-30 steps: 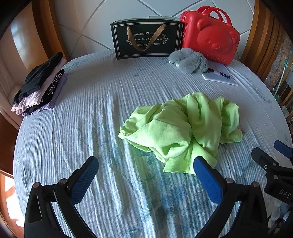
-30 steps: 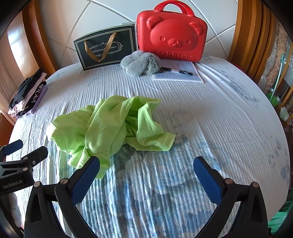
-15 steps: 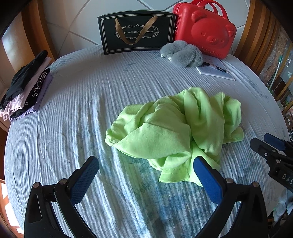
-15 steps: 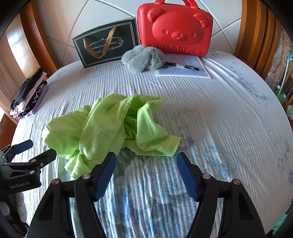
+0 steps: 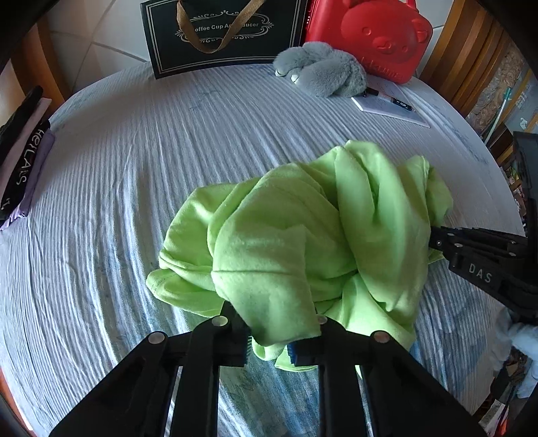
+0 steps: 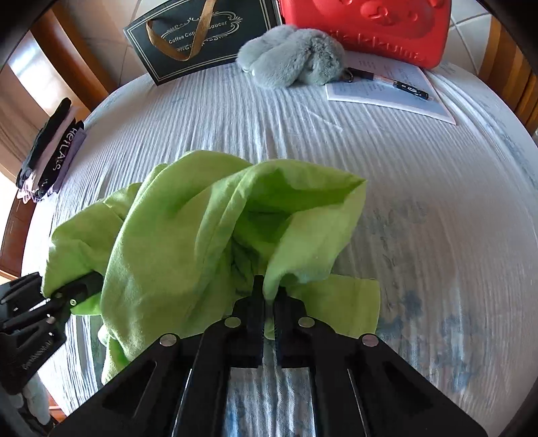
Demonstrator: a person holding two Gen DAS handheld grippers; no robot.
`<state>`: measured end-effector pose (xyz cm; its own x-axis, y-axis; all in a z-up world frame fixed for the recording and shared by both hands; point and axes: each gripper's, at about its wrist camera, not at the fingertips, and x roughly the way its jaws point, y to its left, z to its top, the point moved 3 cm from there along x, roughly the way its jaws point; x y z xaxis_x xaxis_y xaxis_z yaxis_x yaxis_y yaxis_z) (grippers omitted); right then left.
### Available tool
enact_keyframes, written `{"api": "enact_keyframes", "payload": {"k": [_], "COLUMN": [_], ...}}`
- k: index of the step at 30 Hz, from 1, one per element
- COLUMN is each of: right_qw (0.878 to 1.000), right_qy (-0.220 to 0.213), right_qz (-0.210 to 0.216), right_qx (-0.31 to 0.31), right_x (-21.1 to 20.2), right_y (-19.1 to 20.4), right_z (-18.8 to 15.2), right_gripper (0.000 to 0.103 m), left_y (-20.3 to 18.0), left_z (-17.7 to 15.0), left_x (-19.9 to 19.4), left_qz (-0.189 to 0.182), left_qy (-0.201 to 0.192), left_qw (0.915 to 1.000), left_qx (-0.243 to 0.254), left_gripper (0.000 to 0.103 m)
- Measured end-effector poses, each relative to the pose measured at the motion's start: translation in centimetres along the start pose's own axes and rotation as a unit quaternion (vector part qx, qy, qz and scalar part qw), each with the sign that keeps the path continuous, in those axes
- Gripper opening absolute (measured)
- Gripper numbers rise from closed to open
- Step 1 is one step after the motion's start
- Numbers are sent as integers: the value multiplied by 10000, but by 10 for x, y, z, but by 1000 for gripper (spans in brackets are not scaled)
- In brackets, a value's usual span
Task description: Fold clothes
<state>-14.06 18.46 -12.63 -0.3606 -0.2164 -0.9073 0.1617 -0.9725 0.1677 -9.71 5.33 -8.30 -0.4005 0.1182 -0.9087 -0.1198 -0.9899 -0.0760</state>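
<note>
Now both grippers, left [image 5: 269, 339] & right [image 6: 267, 302], pinch green shirt [image 5: 302, 235], bunched, no clear axis.

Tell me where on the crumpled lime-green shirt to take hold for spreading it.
Grip the crumpled lime-green shirt at its loose hemmed edges nearest you, coming low from the near side. Both the left tongs and right tongs already pinch there.

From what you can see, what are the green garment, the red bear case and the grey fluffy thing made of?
Green garment: soft matte knit, likely cotton jersey; drapes in limp folds. Red bear case: glossy moulded hard plastic, embossed face. Grey fluffy thing: plush faux fur, probably; long fuzzy pile.
</note>
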Motion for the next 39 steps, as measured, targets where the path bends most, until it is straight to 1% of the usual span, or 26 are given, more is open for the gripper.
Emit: {"api": "enact_keyframes", "payload": {"k": [2, 4, 7, 9, 10, 11, 12, 13, 14, 15, 16, 17, 18, 20, 22, 25, 26, 29, 31, 33, 35, 38, 39], "right_qw": [9987, 9940, 9818, 9737, 9711, 9683, 9652, 9649, 9643, 9682, 9715, 9742, 9764, 9789, 9821, 9876, 9889, 9901, 9901, 9904, 9919, 9932, 9932], "right_qy": [-484, -1070, -1825, -2128, -2180, -2231, -2281, -2195, -2108, -1873, -1636, -1399, -1288, -1122, -1038, -849, -784, -648, -597, -520, -468, -597, -690], "right_qz": [-121, -216, -412, -677, -779, -881, -983, -1104, -1226, -1224, -1222, -1219, -1128, -1084, -848, -517, -496, -541, -485, -391, -295, -336, -345], "right_qx": [-28, 119, 331, 459, 577, 695, 813, 922, 1031, 1117, 1203, 1287, 1319, 1321, 1322, 1214, 1159, 1119, 1174, 1217, 1146, 942, 876], "right_x": [-26, -68, -130, -162, -171, -180, -188, -186, -184, -176, -167, -159, -154, -144, -139, -128, -124, -117, -115, -113, -107, -107, -110], "right_y": [-4, -17, -40, -55, -63, -72, -80, -89, -98, -104, -111, -117, -122, -121, -117, -108, -106, -110, -119, -126, -127, -118, -114], "right_z": [8, 19, 25, 22, 16, 10, 4, -4, -11, -19, -27, -35, -46, -62, -77, -92, -95, -99, -100, -99, -94, -80, -75], "right_gripper": [4, 3, 3, 3, 3, 3, 4, 5, 14, 32, 43, 56, 56, 56, 56, 56, 58, 62, 65, 74, 74, 74, 74], "left_y": [12, 26, 46, 60, 66, 72, 77, 81, 81, 79, 76, 72, 68, 58, 50, 40, 38, 28, 21, 16, 13, 11, 11], "left_z": [12, 23, 36, 36, 34, 31, 26, 21, 16, 10, 4, -2, -8, -17, -23, -29, -30, -29, -25, -19, -15, -13, -12], "left_x": [-24, -52, -94, -113, -117, -119, -117, -113, -107, -100, -96, -93, -90, -83, -74, -55, -48, -25, -11, 3, 17, 26, 27], "left_qz": [89, 164, 208, 319, 363, 402, 423, 396, 358, 320, 276, 230, 184, 103, 73, 82, 108, 204, 330, 421, 550, 542, 477], "left_qy": [-294, -631, -1063, -1252, -1292, -1318, -1257, -1120, -987, -857, -781, -719, -656, -541, -417, -205, -137, 19, 70, 108, 160, 172, 143], "left_qw": [9995, 9978, 9937, 9910, 9902, 9896, 9901, 9917, 9932, 9946, 9955, 9963, 9970, 9981, 9989, 9997, 9998, 9998, 9994, 9990, 9984, 9984, 9987], "left_qx": [-63, -142, -273, -339, -377, -416, -469, -497, -499, -496, -459, -412, -366, -266, -186, -139, -131, -85, -49, -46, -34, -77, -91], "left_gripper": [13, 13, 13, 13, 17, 19, 35, 61, 70, 74, 74, 74, 74, 74, 74, 74, 74, 74, 74, 74, 74, 73, 68]}}
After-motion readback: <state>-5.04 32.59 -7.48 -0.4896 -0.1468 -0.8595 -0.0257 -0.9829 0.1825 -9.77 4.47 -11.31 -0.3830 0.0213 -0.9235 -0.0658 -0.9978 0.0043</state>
